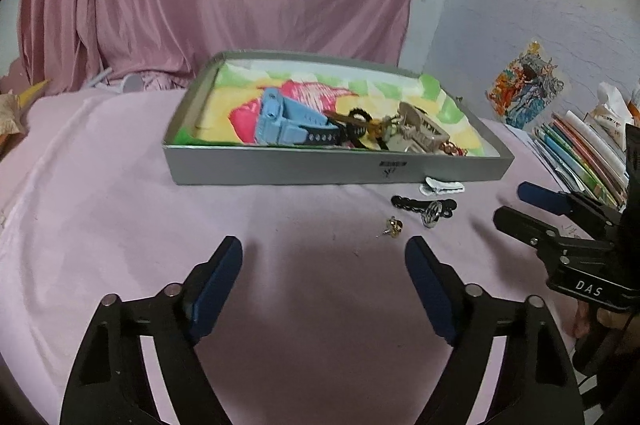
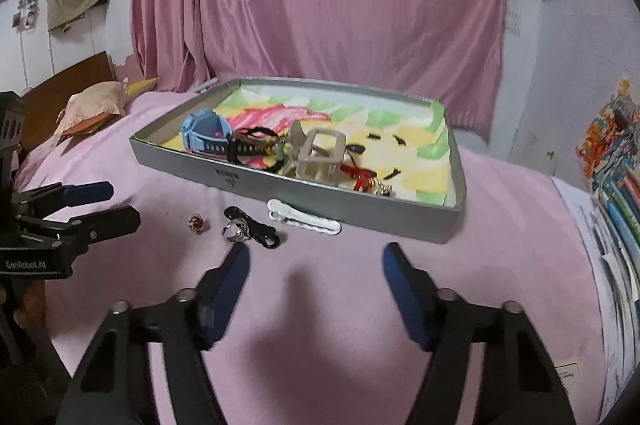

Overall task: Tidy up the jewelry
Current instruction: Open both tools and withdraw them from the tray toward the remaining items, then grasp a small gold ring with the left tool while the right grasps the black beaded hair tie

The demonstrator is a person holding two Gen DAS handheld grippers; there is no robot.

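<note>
Both the left gripper (image 1: 324,257) and right gripper (image 2: 316,261) are hovering spread and empty over the pink bedspread (image 1: 120,205), while a ring (image 2: 236,232), white clip (image 2: 304,219) and small earring (image 2: 197,224) are lying just before the grey tray's (image 1: 280,171) near wall.

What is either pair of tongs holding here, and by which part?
Nothing. The left tongs and right tongs both stand open and empty above the pink sheet.

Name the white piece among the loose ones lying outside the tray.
The white hair clip, lying against the tray's front wall; the others are black, silver and gold.
</note>
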